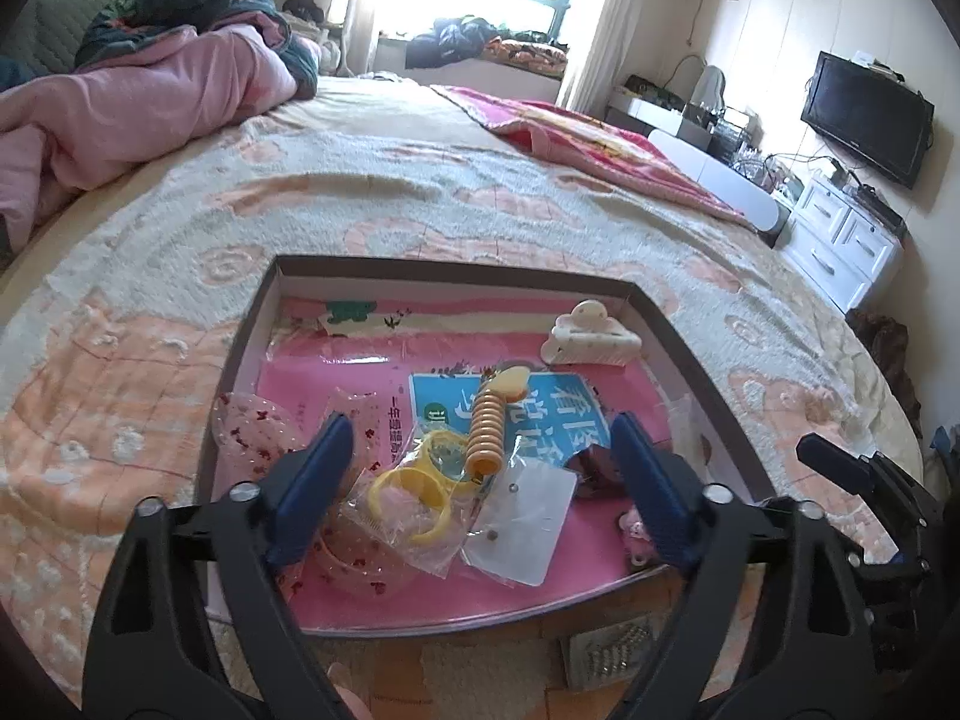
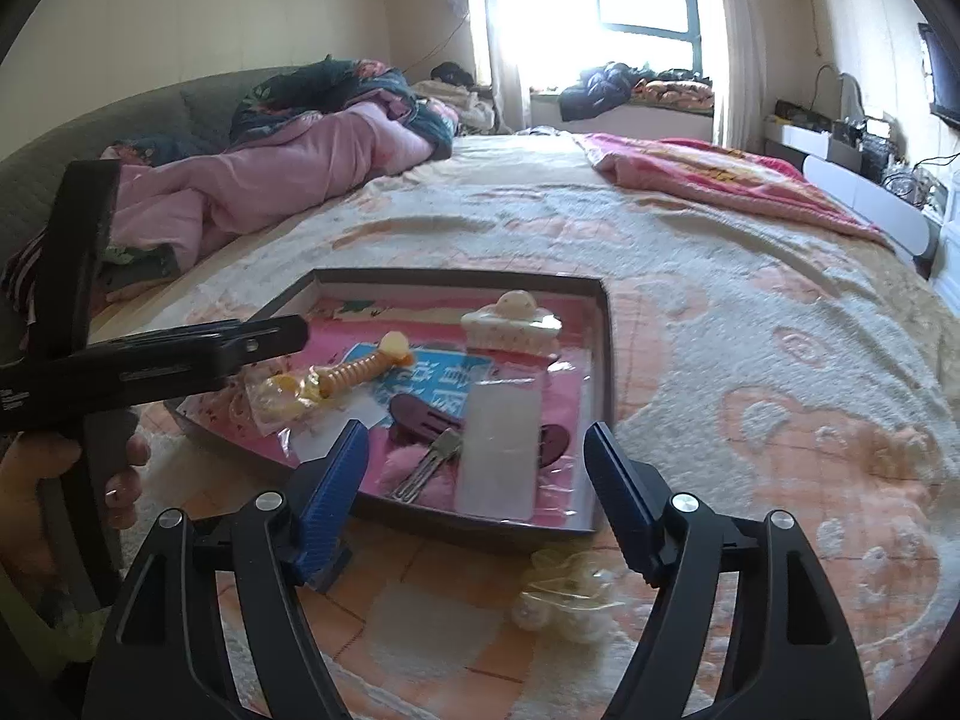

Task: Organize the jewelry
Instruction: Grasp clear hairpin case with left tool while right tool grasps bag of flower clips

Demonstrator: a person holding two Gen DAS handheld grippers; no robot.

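Bedspread (image 1: pixel 420 192) wide and bare | tray (image 1: pixel 672 324) near edge (dark rim) | both grippers' jaws apart, holding nothing

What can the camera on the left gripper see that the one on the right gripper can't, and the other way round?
Only the left view shows the television and the white drawers. Only the right view shows a hand holding the left gripper, and a clear packet lying on the bedspread outside the box. Both show the shallow box, the white hair claw and the orange spiral clip.
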